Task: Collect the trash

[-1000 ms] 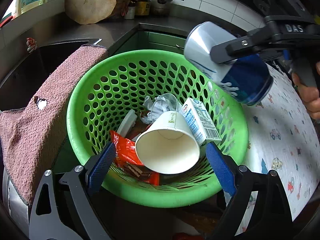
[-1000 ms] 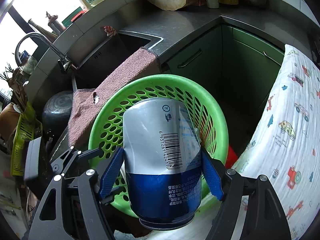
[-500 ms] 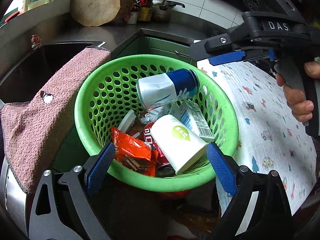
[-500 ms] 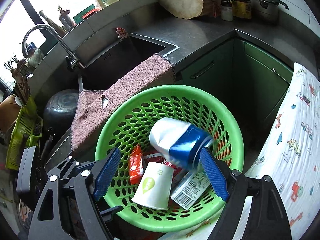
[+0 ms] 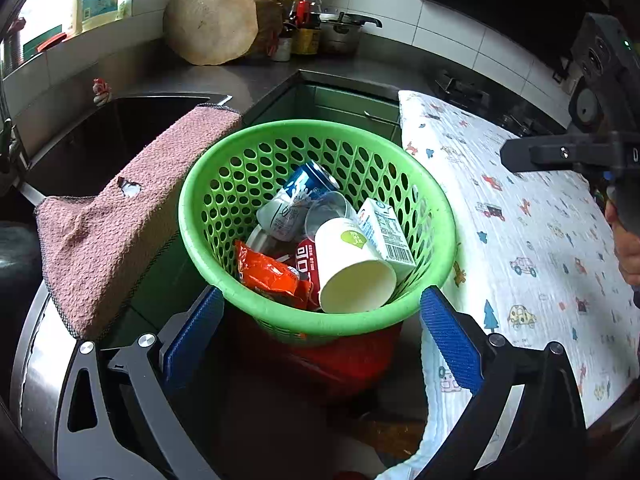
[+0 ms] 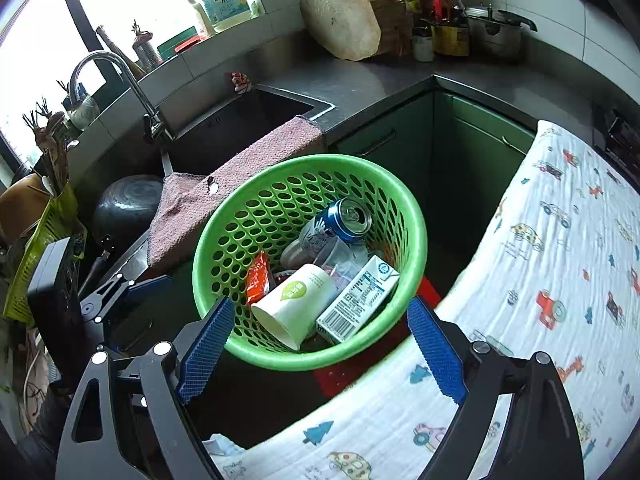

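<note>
Right wrist: can (image 6: 340,222) in basket (image 6: 224,240), beyond empty spread tool (image 6: 320,344).

My right tool (image 6: 318,344) hangs wide apart and empty above the near rim of the green basket (image 6: 224,216). Inside the basket lie a blue can (image 6: 340,222) at the far side, a paper cup (image 6: 294,304) and a milk carton (image 6: 356,300) nearest me, and an orange wrapper (image 6: 258,278) left. A pink towel (image 6: 224,184) touches the basket's left rim.

Light: daylight from the window (image 6: 36,40) at ten o'clock, blown out white.
Shadows: floor under the basket (image 6: 224,236) dark.
Edges: strong fisheye bending, black corners.
Focus: sharp centre.
</note>
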`<state>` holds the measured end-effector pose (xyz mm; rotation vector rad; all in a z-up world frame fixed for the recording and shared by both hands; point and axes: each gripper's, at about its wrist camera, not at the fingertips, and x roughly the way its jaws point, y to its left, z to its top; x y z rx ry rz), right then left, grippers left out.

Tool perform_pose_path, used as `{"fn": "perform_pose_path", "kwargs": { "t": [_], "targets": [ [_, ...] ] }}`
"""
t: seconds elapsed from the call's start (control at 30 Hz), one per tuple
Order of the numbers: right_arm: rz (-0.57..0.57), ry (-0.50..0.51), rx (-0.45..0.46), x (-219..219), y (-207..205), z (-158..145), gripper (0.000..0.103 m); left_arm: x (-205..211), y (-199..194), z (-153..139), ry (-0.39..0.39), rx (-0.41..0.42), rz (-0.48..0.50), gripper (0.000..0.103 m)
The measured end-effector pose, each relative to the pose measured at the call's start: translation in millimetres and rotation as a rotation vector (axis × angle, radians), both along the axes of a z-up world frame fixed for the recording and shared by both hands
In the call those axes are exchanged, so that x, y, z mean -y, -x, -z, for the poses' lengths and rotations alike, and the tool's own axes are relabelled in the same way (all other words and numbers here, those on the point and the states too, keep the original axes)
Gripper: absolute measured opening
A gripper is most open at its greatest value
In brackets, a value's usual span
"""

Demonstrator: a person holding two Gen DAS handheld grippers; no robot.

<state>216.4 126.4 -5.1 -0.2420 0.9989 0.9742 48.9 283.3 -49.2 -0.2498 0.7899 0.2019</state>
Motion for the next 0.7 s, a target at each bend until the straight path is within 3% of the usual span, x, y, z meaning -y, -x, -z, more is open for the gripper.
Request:
{"fn": "perform_pose_path", "kwargs": {
  "t": [0.3,0.7],
  "targets": [
    [0.070,0.010,0.091,60.1,45.7,4.8,0.090,44.0,13.9,-21.1,-0.079,0.020,-0.017,0.098],
    [0.202,-0.003,0.185,139.3,94.3,11.0,0.092,115.5,33.7,-41.9,-0.107,0.083,-0.053,0.098]
  ]
}}
